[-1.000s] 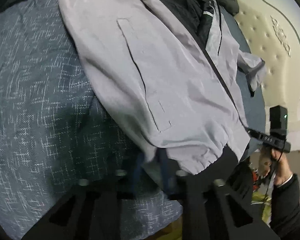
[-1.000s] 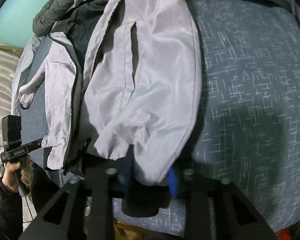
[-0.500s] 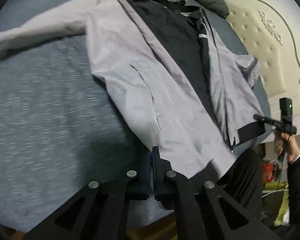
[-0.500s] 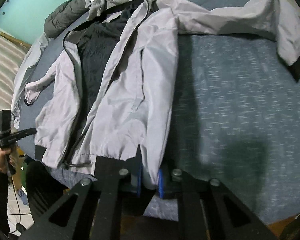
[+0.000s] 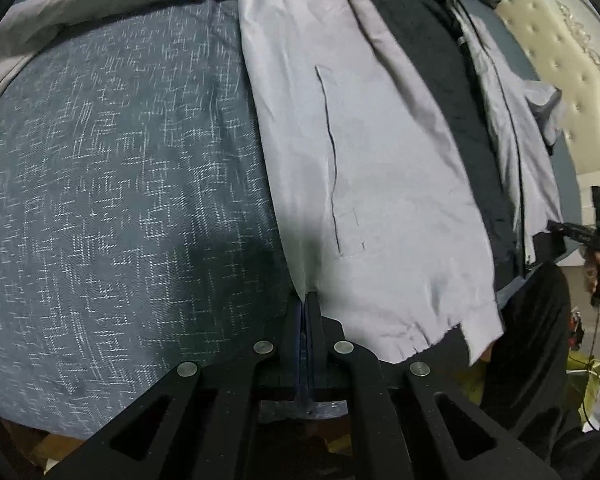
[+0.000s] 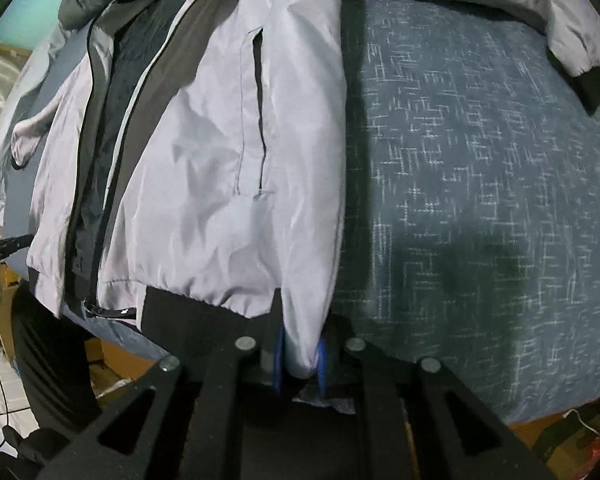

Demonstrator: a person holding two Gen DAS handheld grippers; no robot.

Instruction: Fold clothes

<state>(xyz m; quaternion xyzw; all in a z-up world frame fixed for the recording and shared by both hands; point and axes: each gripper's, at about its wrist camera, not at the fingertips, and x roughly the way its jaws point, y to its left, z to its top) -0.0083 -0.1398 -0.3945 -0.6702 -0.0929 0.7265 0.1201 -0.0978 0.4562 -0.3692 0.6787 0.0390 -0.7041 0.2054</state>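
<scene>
While the left wrist view shows a tufted headboard (image 5: 556, 52) and a hand with a black device (image 5: 598, 236), the right view alone shows the grey jacket (image 6: 204, 152) sleeve's black cuff (image 6: 590, 88). No writing is readable. Both the left gripper (image 5: 309, 312) and the right gripper (image 6: 300, 354) have jaws clamped on the jacket's hem, spread open on the patterned bed (image 6: 480, 180).

Right claw (image 6: 299, 354) pinches the grey jacket (image 6: 204, 184) hem.
</scene>
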